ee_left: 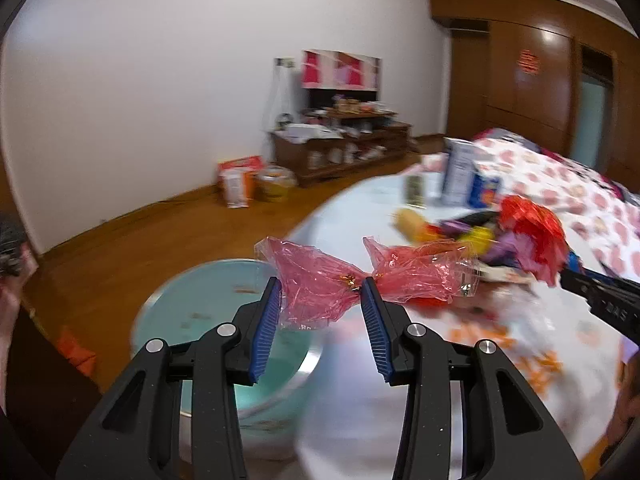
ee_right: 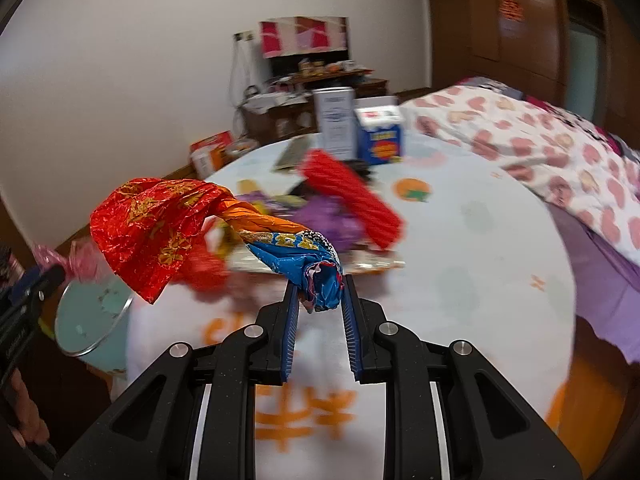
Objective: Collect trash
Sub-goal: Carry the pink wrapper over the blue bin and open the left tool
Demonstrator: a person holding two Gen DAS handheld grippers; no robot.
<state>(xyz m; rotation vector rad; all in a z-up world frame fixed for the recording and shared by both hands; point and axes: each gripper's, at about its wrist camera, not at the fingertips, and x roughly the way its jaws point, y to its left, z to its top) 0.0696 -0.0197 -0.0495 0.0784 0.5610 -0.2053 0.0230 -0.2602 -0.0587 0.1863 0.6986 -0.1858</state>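
In the left wrist view my left gripper (ee_left: 320, 286) is open, jaws wide apart, and a crumpled pink cellophane wrapper (ee_left: 320, 280) lies loose across the gap above a round teal bin (ee_left: 216, 320). In the right wrist view my right gripper (ee_right: 320, 294) is shut on a twisted wrapper, blue at the pinched end (ee_right: 308, 256) and red-and-gold at the free end, held above the round white table (ee_right: 460, 240). A pile of trash (ee_right: 340, 208) with a red ridged packet lies mid-table. The bin also shows in the right wrist view (ee_right: 92, 320) at the left table edge.
A white carton (ee_right: 334, 124) and a blue box (ee_right: 380, 136) stand at the table's far side. A bed with a heart-print cover (ee_right: 540, 148) lies to the right. A cluttered wooden cabinet (ee_left: 340, 148) and boxes (ee_left: 240, 180) stand by the far wall on the wooden floor.
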